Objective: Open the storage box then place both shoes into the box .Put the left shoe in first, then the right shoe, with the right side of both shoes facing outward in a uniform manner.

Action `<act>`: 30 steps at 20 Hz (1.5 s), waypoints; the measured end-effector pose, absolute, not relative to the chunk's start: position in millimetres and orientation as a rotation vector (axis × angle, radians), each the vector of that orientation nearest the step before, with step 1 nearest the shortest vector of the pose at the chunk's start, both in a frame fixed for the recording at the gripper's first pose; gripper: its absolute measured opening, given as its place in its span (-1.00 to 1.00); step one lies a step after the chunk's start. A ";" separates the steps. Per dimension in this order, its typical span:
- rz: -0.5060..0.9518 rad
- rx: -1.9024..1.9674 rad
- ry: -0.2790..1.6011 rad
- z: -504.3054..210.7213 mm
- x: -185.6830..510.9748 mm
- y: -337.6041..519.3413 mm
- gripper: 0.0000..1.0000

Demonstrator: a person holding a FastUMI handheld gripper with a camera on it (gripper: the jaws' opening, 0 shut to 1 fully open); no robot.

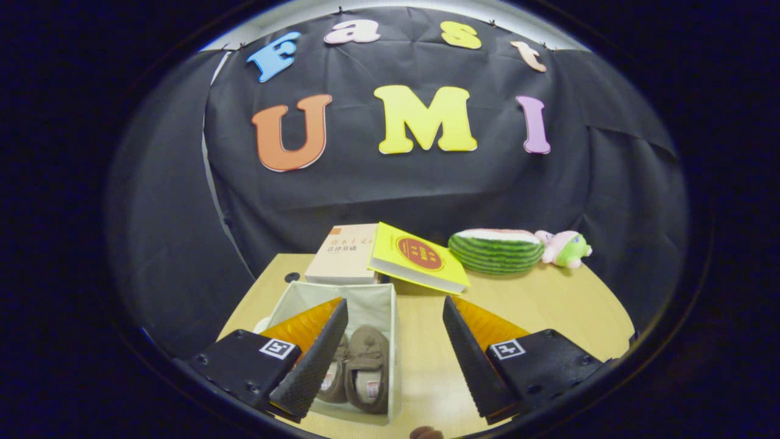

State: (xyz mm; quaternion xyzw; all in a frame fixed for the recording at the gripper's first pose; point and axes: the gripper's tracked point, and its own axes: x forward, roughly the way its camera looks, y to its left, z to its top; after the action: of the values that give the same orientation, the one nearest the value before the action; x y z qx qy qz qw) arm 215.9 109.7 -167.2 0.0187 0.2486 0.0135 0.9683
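I see the gripper (393, 360) with its two fingers spread wide, nothing between them but bare tabletop. They touch nothing that I can make out.

Just under the left finger sits the storage box (378, 305), a pale fabric box, open at the top. The left finger crosses in front of its near left part and hides some of it. Inside the box lie both shoes, brown slippers, side by side with toes pointing away from me. The right-hand shoe (367, 366) is in plain sight, with a small bow on its upper. The left-hand shoe (337, 372) is half hidden behind the finger. I cannot tell which is the left shoe and which the right, nor which side faces outward.

The box stands on a light wooden table (548, 299). A small dark round thing (426, 433) shows at the table's near edge, between the fingers; I cannot identify it.

Beyond the box, touching or nearly touching its far wall, lies a beige book (344, 256). A yellow book (417, 259) leans tilted against it, one edge raised. Further right on the table rests a watermelon plush (495, 250), and just beside it a small pink and green plush toy (565, 247).

Behind everything hangs the black cloth wall (396, 189).
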 end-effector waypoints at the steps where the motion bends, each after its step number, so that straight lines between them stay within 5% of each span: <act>1: 0.031 0.033 0.480 -156.8 211.8 105.6 1.00; 13: 0.060 0.030 0.186 -52.6 121.6 38.9 1.00; 30: -0.058 0.038 0.175 -112.1 27.7 -126.8 1.00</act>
State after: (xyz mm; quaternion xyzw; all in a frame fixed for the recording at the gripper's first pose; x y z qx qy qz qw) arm 27.7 -126.8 -112.1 0.0189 0.0872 -0.0288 0.9956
